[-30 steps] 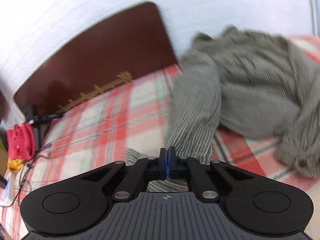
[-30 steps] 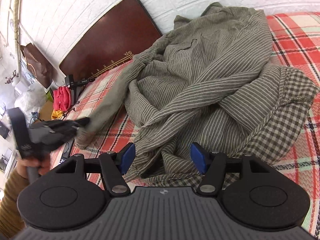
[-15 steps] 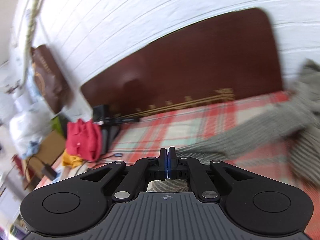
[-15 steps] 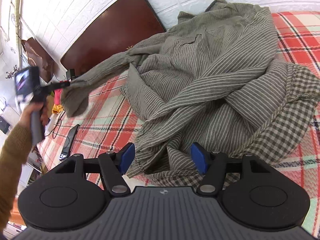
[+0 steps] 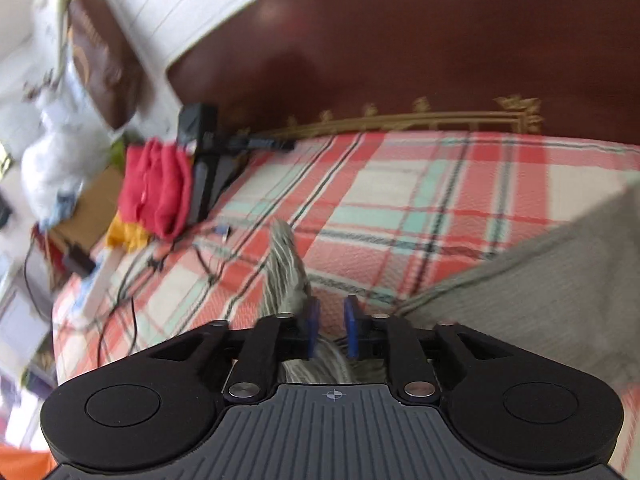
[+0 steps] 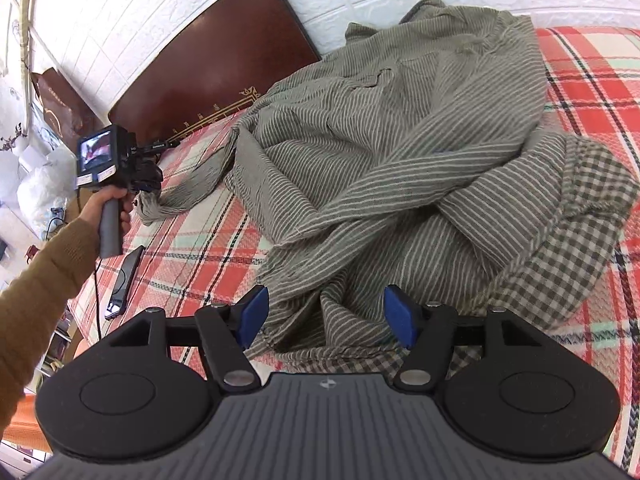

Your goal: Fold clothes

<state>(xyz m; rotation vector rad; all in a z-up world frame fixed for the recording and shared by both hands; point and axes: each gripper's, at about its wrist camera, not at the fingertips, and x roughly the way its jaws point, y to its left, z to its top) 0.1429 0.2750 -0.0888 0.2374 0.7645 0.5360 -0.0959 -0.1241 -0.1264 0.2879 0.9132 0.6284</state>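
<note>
Two garments lie heaped on one bed: one striped shirt and one checked shirt under it. One sleeve of the striped shirt stretches out sideways from the heap.

There are two grippers: the left gripper and the right gripper, each with two blue pads. One hand shows, gripping the left one's handle.

One headboard stands against the wall. One phone lies near the bed's edge, and several cables run across the cover, too blurred to count. Beside the bed sit one red cloth, one yellow cloth under it, and one brown bag.
</note>
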